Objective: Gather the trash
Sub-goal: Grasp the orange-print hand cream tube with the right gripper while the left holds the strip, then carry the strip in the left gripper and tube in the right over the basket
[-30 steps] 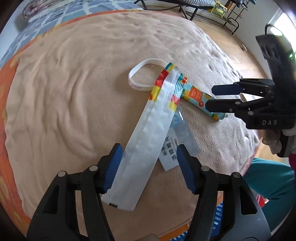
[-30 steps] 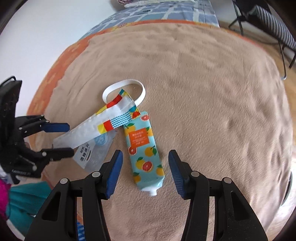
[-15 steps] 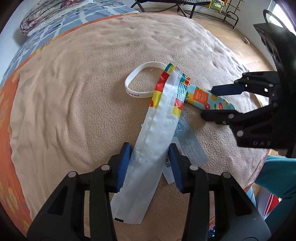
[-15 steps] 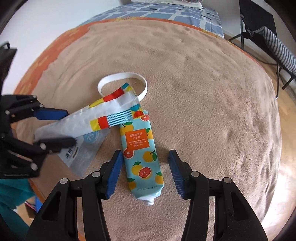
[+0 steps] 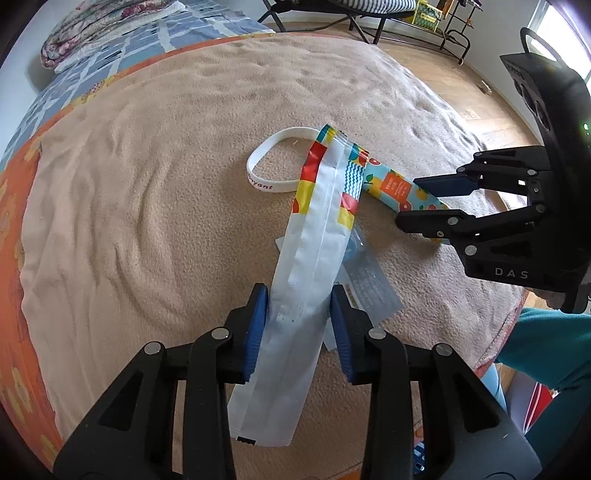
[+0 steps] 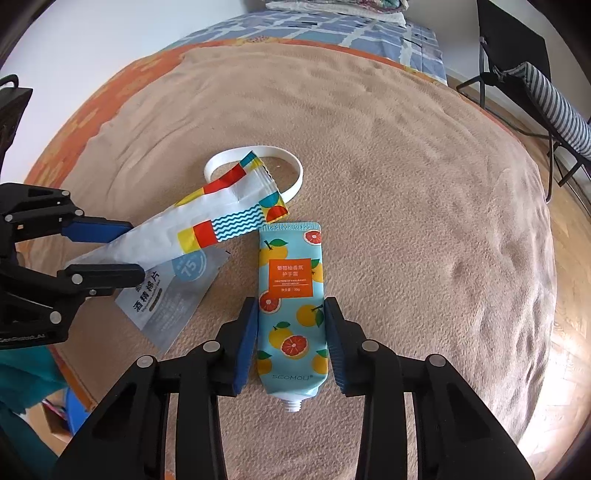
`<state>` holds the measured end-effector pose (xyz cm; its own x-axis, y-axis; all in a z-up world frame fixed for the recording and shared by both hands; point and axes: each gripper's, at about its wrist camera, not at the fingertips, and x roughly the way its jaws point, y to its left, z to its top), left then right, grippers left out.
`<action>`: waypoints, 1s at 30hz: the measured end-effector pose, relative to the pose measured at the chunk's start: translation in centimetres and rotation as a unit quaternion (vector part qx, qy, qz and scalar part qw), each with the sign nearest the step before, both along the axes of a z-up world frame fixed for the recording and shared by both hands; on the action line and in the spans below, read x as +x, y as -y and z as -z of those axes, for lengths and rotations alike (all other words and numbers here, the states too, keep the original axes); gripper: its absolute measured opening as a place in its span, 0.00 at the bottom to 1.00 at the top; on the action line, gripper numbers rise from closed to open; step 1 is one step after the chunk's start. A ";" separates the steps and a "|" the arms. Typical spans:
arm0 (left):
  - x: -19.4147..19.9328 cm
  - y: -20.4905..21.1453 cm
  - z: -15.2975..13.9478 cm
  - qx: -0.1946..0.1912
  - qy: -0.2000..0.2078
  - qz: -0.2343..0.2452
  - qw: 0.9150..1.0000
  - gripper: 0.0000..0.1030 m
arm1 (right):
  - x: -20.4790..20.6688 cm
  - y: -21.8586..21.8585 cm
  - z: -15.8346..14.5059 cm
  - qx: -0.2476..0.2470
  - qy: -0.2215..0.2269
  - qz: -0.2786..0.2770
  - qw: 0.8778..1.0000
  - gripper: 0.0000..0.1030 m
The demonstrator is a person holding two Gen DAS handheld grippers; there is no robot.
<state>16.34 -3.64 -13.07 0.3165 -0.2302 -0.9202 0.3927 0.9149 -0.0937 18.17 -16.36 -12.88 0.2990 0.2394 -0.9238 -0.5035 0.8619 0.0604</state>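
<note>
A long white wrapper (image 5: pixel 314 254) with coloured blocks at its far end lies on the tan blanket (image 5: pixel 147 184). My left gripper (image 5: pixel 298 314) has closed in on both edges of it; the pads touch the wrapper (image 6: pixel 207 225). A blue tube (image 6: pixel 291 291) printed with oranges lies between the fingers of my right gripper (image 6: pixel 290 325), whose pads touch its sides. The tube (image 5: pixel 399 190) also shows in the left wrist view. A clear wipe sachet (image 6: pixel 173 295) lies under the wrapper. A white band (image 5: pixel 273 173) lies beyond.
The blanket covers a bed with an orange and blue patterned sheet (image 6: pixel 295 33) at its far side. A folding chair (image 6: pixel 535 81) stands on the wooden floor to the right. The blanket's near edge (image 5: pixel 509 321) is close to the sachet.
Both grippers have moved forward and narrowed. The left fingers now touch the wrapper's edges; the right fingers now touch the tube's sides.
</note>
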 end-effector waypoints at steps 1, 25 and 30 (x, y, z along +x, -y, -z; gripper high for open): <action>-0.1 0.0 -0.1 -0.001 0.000 0.000 1.000 0.34 | 0.0 0.1 -0.1 0.000 0.002 0.000 1.000 0.33; -6.5 -3.7 -4.6 -0.034 0.024 -0.026 0.999 0.33 | -6.4 0.9 -4.9 0.027 0.032 0.001 0.999 0.33; -9.1 -3.9 -5.0 -0.031 0.029 -0.027 0.999 0.33 | -9.2 0.8 -6.0 0.043 0.037 -0.005 0.998 0.33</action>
